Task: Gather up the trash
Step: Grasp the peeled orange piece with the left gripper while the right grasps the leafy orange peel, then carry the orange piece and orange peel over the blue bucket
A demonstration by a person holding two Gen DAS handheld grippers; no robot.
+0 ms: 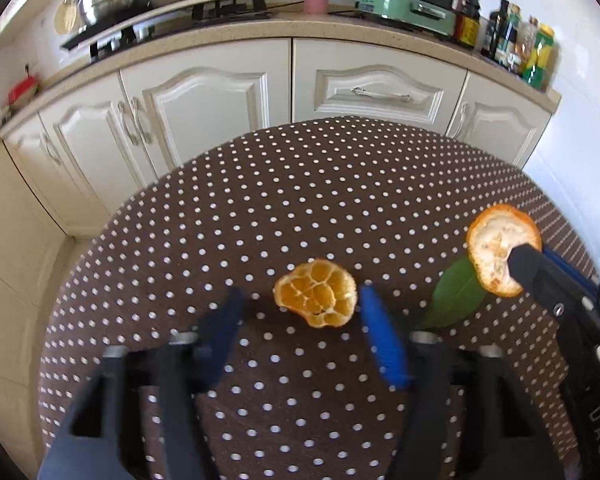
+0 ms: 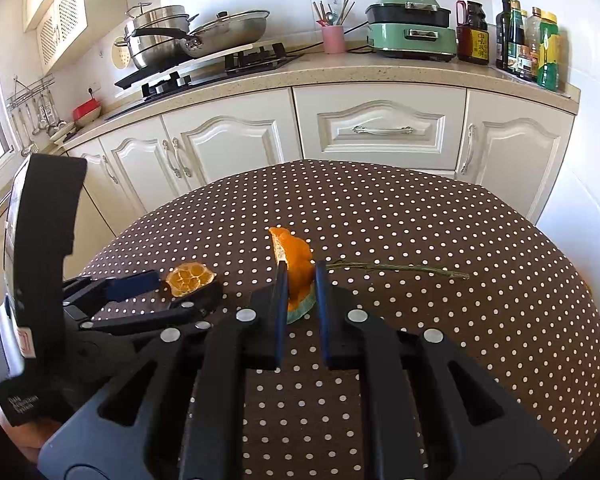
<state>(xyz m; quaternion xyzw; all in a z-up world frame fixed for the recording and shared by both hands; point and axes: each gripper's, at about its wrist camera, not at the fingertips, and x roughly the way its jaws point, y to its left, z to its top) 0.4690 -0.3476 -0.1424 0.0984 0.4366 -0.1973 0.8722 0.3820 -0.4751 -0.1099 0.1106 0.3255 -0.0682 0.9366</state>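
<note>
A peeled tangerine piece (image 1: 316, 294) (image 2: 190, 278) lies on the brown dotted tablecloth (image 1: 300, 200). My left gripper (image 1: 300, 294) (image 2: 186, 285) has its blue fingers (image 1: 380, 340) on either side of it. A gap shows on the left side, so the pads do not press it. My right gripper (image 2: 300, 276) (image 1: 524, 258) is shut on an orange peel (image 2: 296, 264) (image 1: 496, 248), held on edge just above the cloth. A green leaf (image 1: 456, 296) lies under that peel. To the right of the peel, a thin green stem (image 2: 400, 269) rests on the cloth.
Beyond the table's far edge stand cream cabinets (image 2: 380, 128) under a counter (image 2: 340, 70). The counter bears a gas hob with pans (image 2: 196, 36), a pink utensil cup (image 2: 334, 38), a green cooker (image 2: 412, 32) and bottles (image 2: 528, 44). A gap of floor separates the table from the cabinets.
</note>
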